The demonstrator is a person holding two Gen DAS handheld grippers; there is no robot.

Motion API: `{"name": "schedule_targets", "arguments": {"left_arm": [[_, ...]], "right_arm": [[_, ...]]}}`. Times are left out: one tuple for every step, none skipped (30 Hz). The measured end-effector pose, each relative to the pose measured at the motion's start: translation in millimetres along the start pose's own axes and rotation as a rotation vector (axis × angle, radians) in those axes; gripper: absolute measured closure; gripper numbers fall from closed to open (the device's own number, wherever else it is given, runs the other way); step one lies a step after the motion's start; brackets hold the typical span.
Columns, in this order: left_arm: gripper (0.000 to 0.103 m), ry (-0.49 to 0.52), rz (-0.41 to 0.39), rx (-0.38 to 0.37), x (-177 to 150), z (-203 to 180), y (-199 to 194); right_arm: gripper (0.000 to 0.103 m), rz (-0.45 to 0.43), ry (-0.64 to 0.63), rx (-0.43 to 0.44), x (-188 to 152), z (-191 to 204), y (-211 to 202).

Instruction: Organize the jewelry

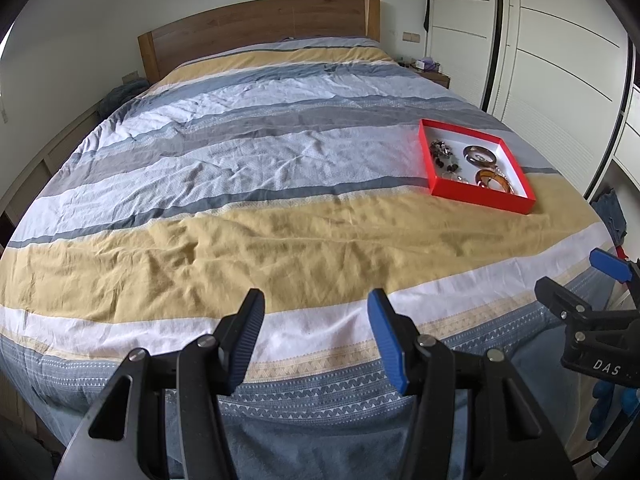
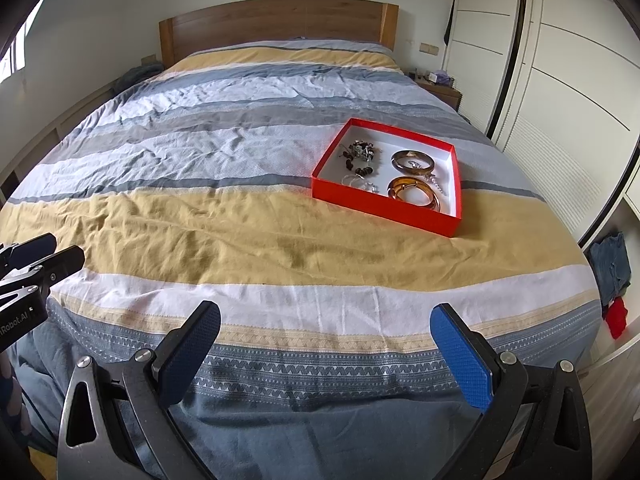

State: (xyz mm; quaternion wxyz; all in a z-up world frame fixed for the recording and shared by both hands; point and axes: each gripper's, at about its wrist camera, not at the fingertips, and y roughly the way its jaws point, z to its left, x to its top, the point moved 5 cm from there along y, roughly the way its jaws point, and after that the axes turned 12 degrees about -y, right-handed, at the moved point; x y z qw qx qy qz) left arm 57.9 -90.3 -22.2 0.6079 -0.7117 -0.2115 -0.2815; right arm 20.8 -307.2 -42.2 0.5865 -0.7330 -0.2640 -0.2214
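Note:
A shallow red box [image 2: 384, 208] [image 1: 480, 196] with a white inside lies on the striped bed cover, toward the right side. It holds two amber bangles [image 2: 414, 192] [image 1: 494, 179], a brown bangle [image 2: 412, 162] [image 1: 480, 155], a dark beaded piece [image 2: 360, 152] [image 1: 442, 152] and thin silvery pieces [image 2: 360, 182]. My left gripper [image 1: 316, 340] is open over the foot of the bed with nothing between its fingers. My right gripper [image 2: 326, 356] is open wide, also empty, well short of the box. Each gripper shows at the edge of the other's view.
The bed [image 2: 240, 220] has a wooden headboard [image 2: 276, 24]. White wardrobe doors [image 2: 560, 80] line the right side. A nightstand [image 2: 440, 88] stands by the headboard. Blue and red clothes [image 2: 612, 276] lie on the floor at the right.

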Motion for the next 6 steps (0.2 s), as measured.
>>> {"name": "schedule_targets", "arguments": {"left_arm": [[0.051, 0.001, -0.001, 0.001, 0.0, -0.1, -0.1], [0.051, 0.000, 0.000, 0.000, -0.1, -0.1, 0.0], [0.051, -0.001, 0.003, -0.002, -0.3, 0.2, 0.1], [0.051, -0.001, 0.005, -0.003, -0.6, 0.4, 0.1], [0.051, -0.001, 0.007, -0.003, -1.8, 1.2, 1.1], [0.051, -0.001, 0.009, -0.003, -2.3, 2.0, 1.0]], "right_arm": [[0.000, 0.001, 0.000, 0.000, -0.3, 0.3, 0.1], [0.000, 0.002, 0.000, 0.000, -0.4, 0.4, 0.1], [0.000, 0.002, -0.001, 0.000, -0.4, 0.4, 0.4], [0.000, 0.002, -0.001, 0.000, -0.5, 0.5, 0.3], [0.000, 0.003, -0.001, 0.000, -0.5, 0.5, 0.7], [0.000, 0.002, -0.001, 0.000, -0.5, 0.6, 0.8]]}}
